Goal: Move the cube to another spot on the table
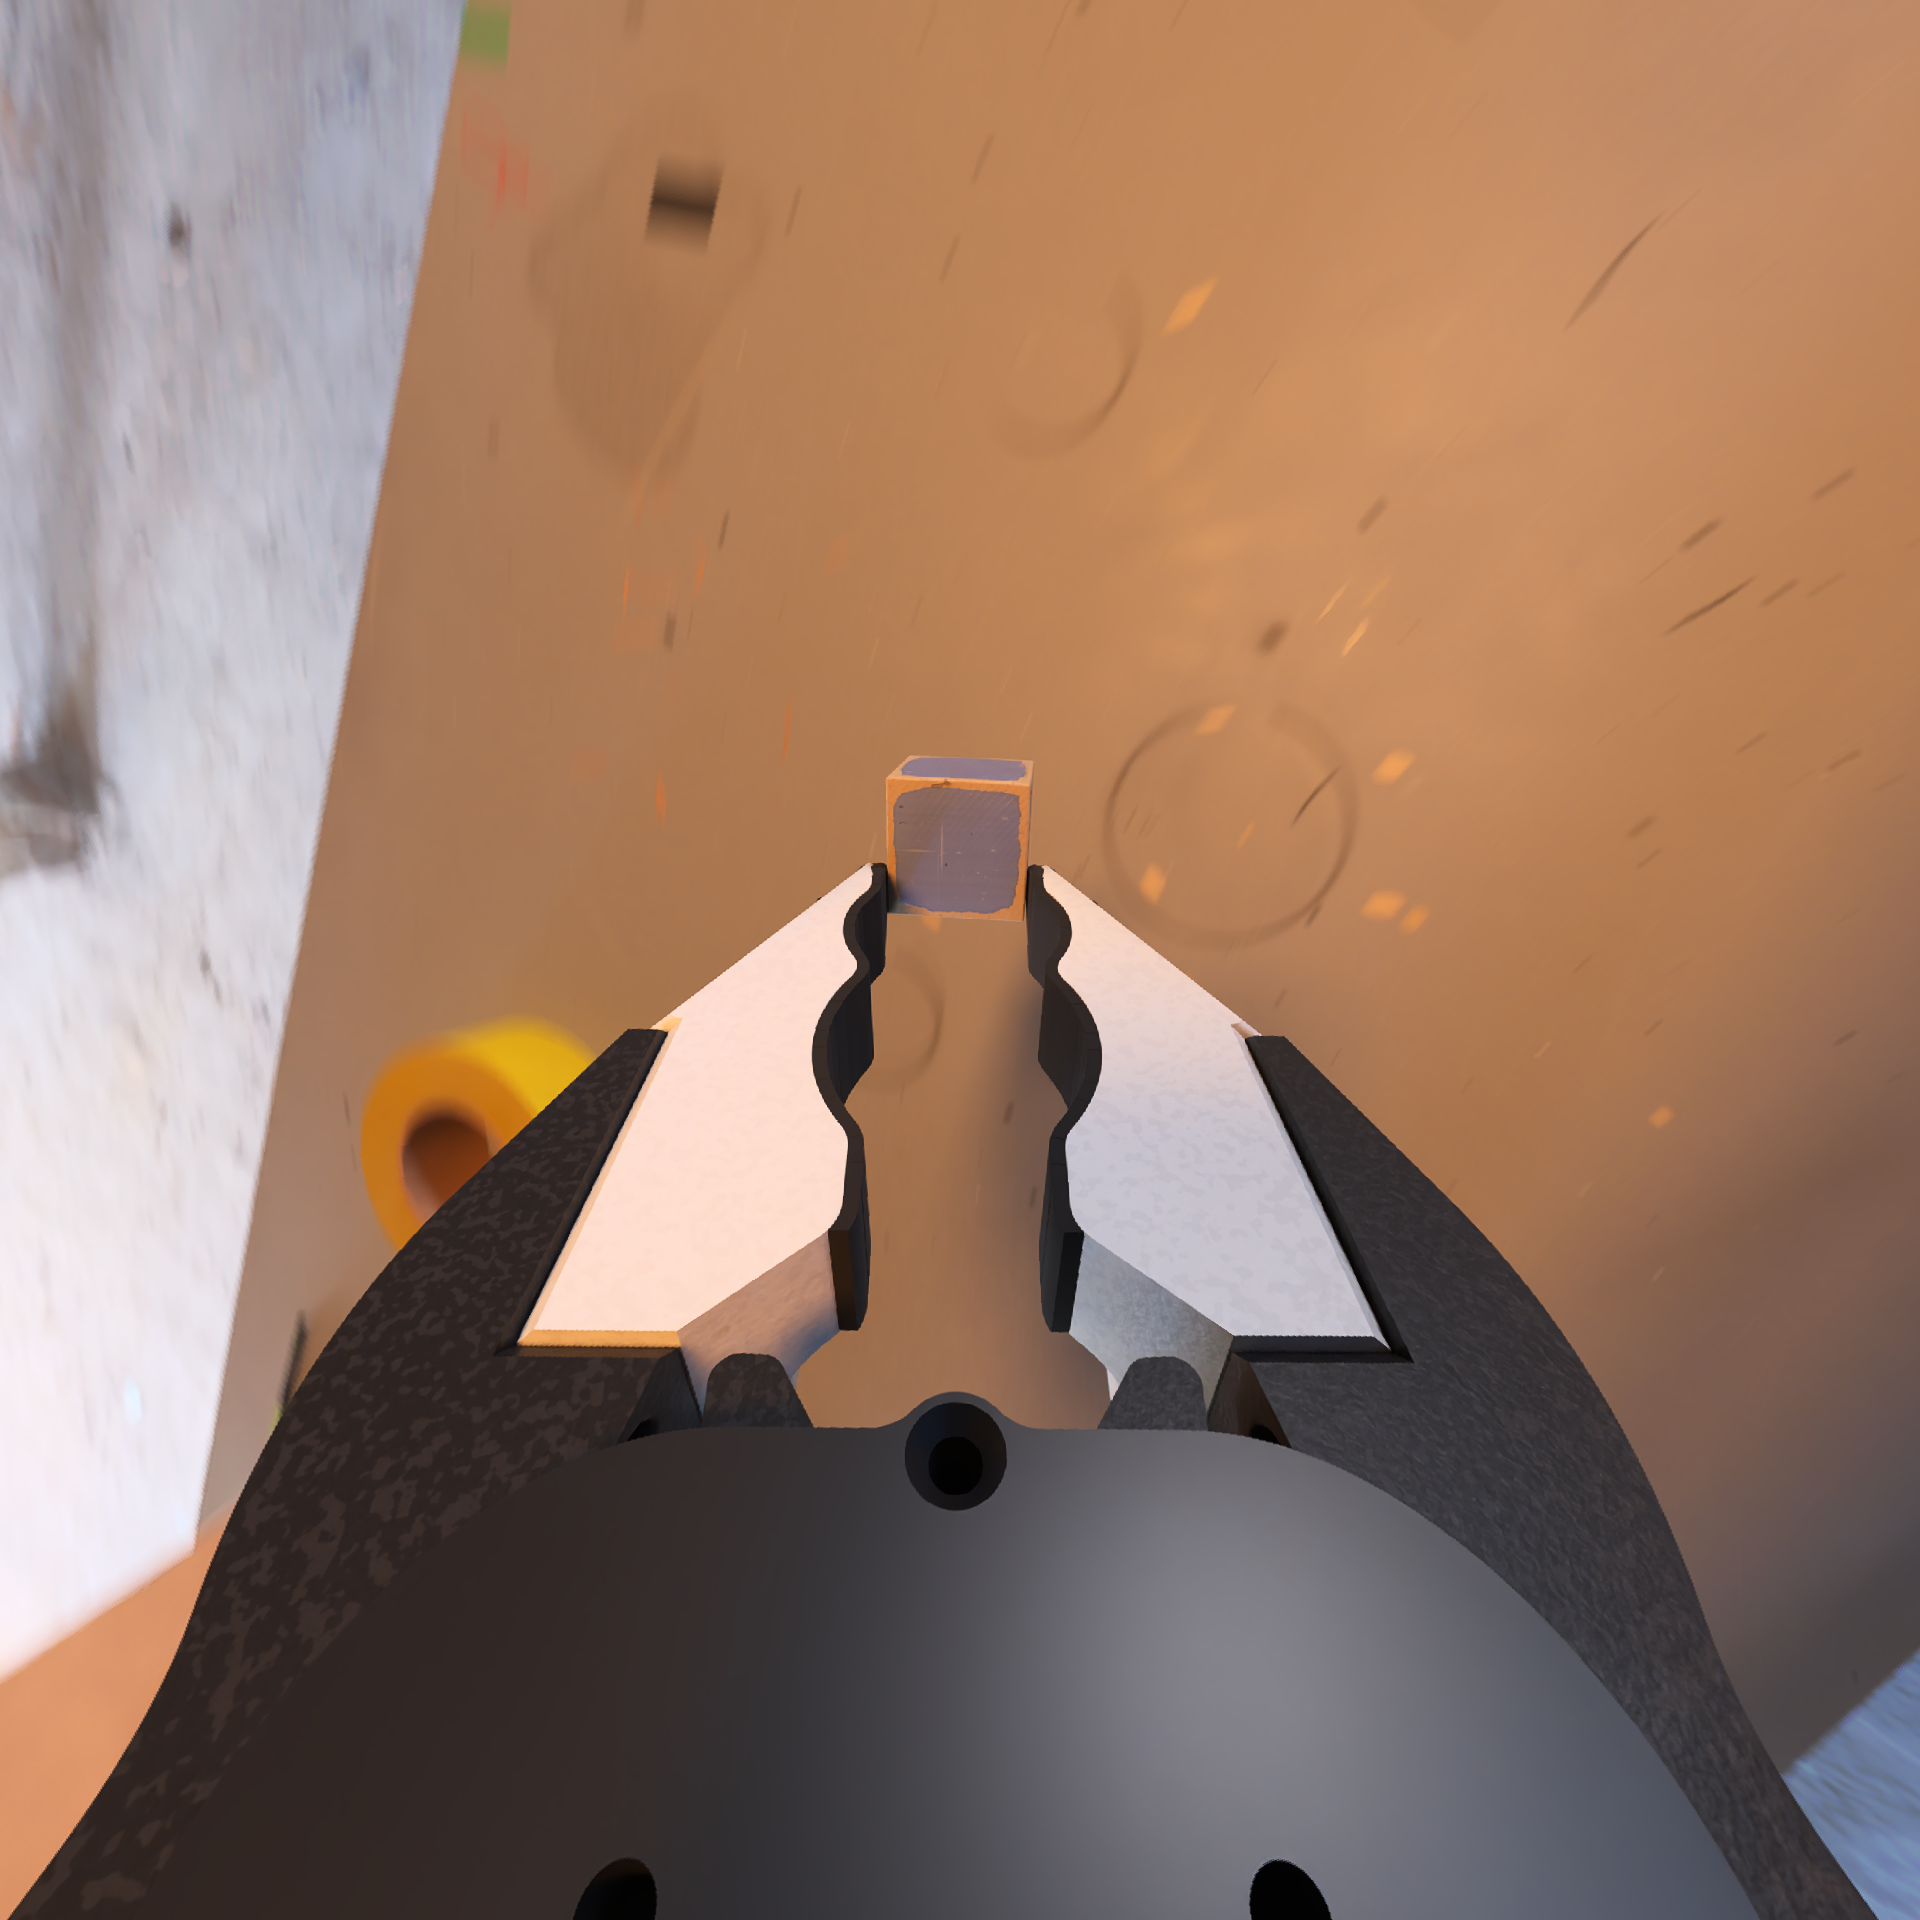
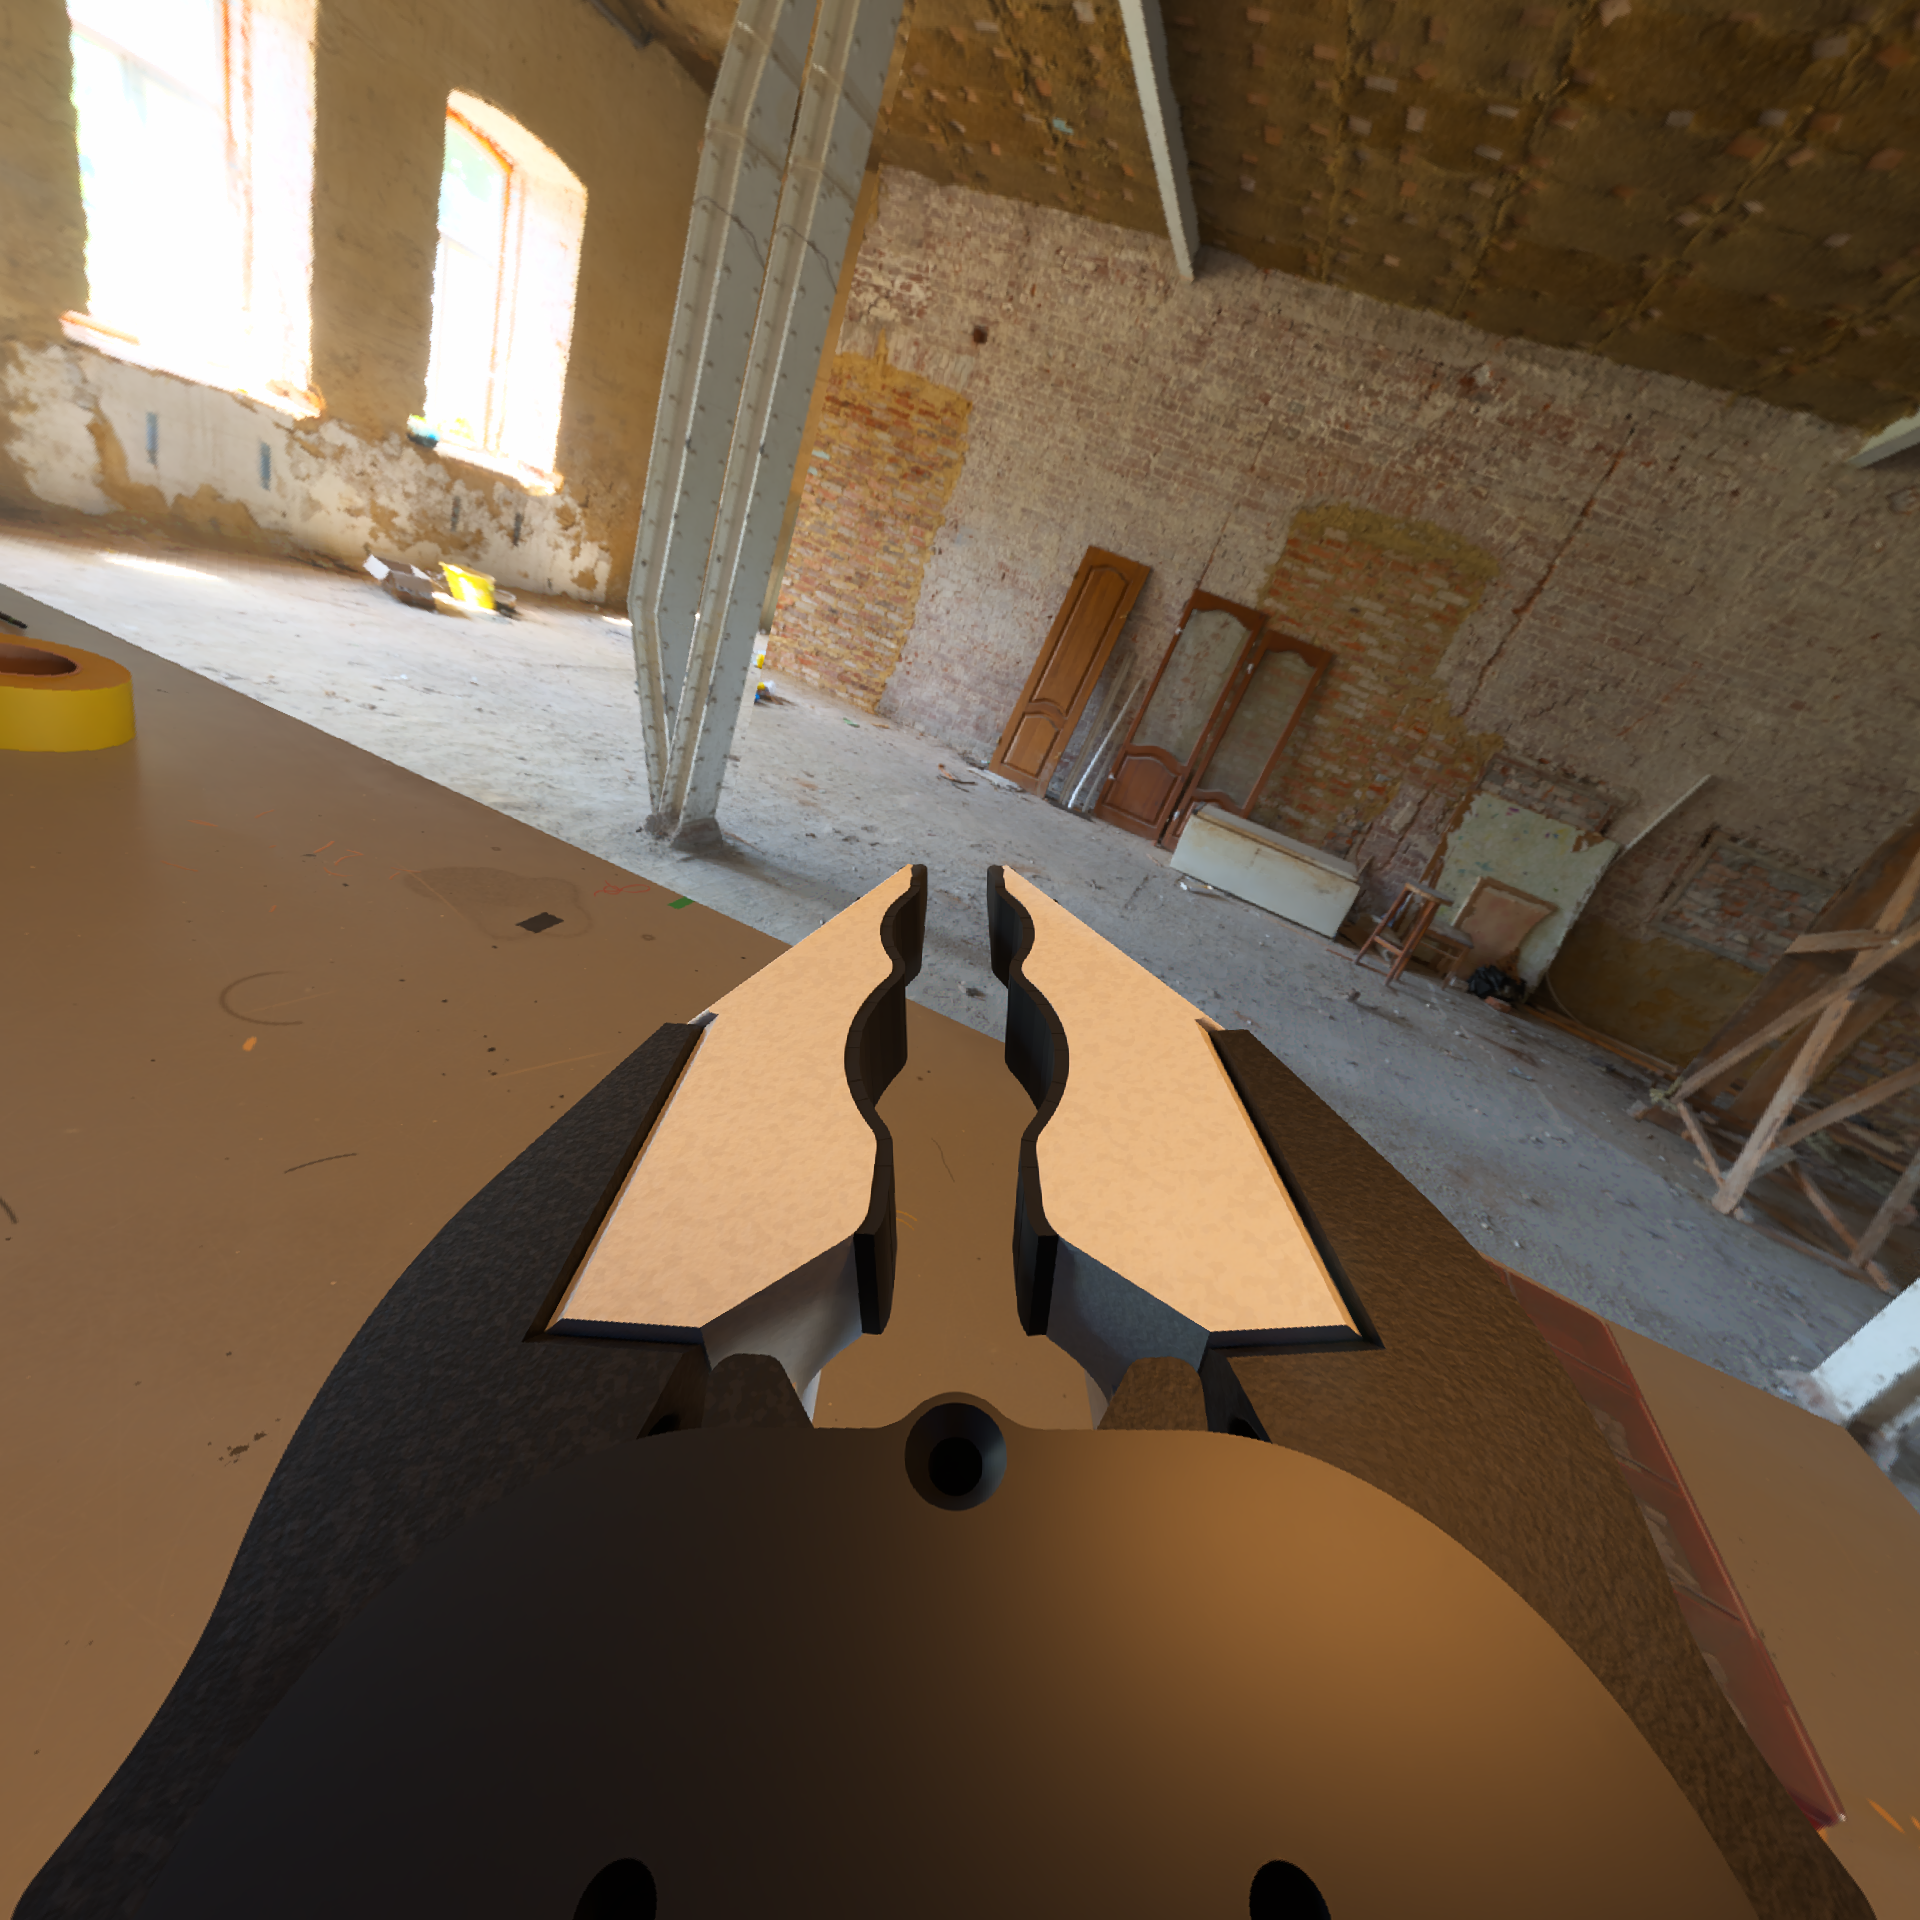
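Observation:
A small cube (image 1: 958, 842) with grey-violet faces and orange edges sits between the fingertips of my left gripper (image 1: 956, 883), which is shut on it. The brown table (image 1: 1351, 416) behind it is blurred while the cube is sharp. I cannot tell whether the cube touches the table. My right gripper (image 2: 956, 883) is empty, its jaws nearly together with a narrow gap, over the table's (image 2: 312, 1091) far edge. The cube does not show in the right wrist view.
A yellow tape roll (image 1: 457, 1112) lies near the table's left edge, and also shows in the right wrist view (image 2: 62, 696) at far left. A flat reddish object (image 2: 1662, 1507) lies by my right gripper, partly hidden. Beyond the table edge is concrete floor (image 2: 520, 707).

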You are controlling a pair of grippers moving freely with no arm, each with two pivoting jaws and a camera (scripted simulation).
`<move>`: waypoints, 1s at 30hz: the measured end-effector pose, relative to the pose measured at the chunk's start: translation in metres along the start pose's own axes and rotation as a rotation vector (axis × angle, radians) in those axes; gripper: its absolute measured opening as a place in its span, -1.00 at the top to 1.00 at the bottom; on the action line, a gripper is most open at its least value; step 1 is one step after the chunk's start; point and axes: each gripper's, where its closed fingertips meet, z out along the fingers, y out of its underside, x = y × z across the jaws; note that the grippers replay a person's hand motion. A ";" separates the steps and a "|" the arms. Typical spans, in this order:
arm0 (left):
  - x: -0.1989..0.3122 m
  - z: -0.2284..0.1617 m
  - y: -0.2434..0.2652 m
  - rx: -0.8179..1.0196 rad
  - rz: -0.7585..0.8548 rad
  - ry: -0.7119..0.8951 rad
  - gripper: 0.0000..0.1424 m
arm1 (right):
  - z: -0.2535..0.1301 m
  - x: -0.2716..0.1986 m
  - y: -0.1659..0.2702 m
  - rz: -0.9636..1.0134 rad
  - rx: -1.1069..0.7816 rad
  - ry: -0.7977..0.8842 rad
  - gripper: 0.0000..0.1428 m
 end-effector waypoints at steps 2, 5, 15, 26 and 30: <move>0.031 0.002 -0.058 0.110 0.094 0.058 0.63 | 0.001 0.000 0.002 0.003 -0.007 -0.004 0.84; 0.102 0.038 -0.130 0.199 0.226 0.246 0.63 | 0.003 -0.002 0.007 0.005 -0.030 -0.015 0.84; 0.207 0.172 -0.206 0.008 0.431 0.393 0.63 | 0.011 -0.014 0.021 0.002 -0.086 -0.076 0.84; 0.217 0.199 -0.208 -0.077 0.491 0.394 0.63 | 0.023 -0.017 0.031 -0.022 -0.118 -0.093 0.80; 0.218 0.203 -0.210 -0.076 0.490 0.401 0.63 | 0.020 -0.012 0.033 -0.007 -0.117 -0.085 0.80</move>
